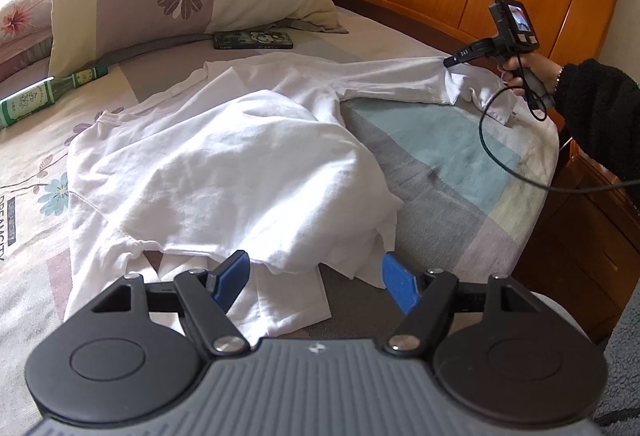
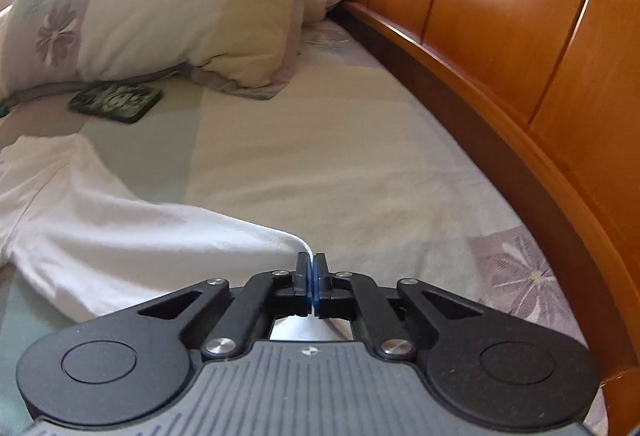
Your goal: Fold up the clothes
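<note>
The shirt [image 1: 224, 164] lies rumpled on the bed [image 1: 452, 172], its bulk heaped just ahead of the left tongs [image 1: 316, 282] with a hem edge running under and between the blue tips. Those left tongs are spread wide and hold nothing. One long sleeve runs off ahead and to their right, where the right tongs [image 2: 312, 278] are clenched on its end; from the right wrist view the sleeve fans out ahead and to the left of the closed tips (only a thin edge of cloth seems caught there).

The likeliest trouble is that pinch giving way: with so little fabric between the tips, a firm pull on the sleeve could slide it out and let it flop short of any fold line. A second risk is the heap itself. Folding the sleeve over a bunched body would trap wrinkles, and with the left tongs gripping nothing, a tug from the right could drag the whole shirt sideways. The cable [image 1: 496, 140] looping below the right hand [image 1: 524, 72] could snag the collar area lying close beside it.
</note>
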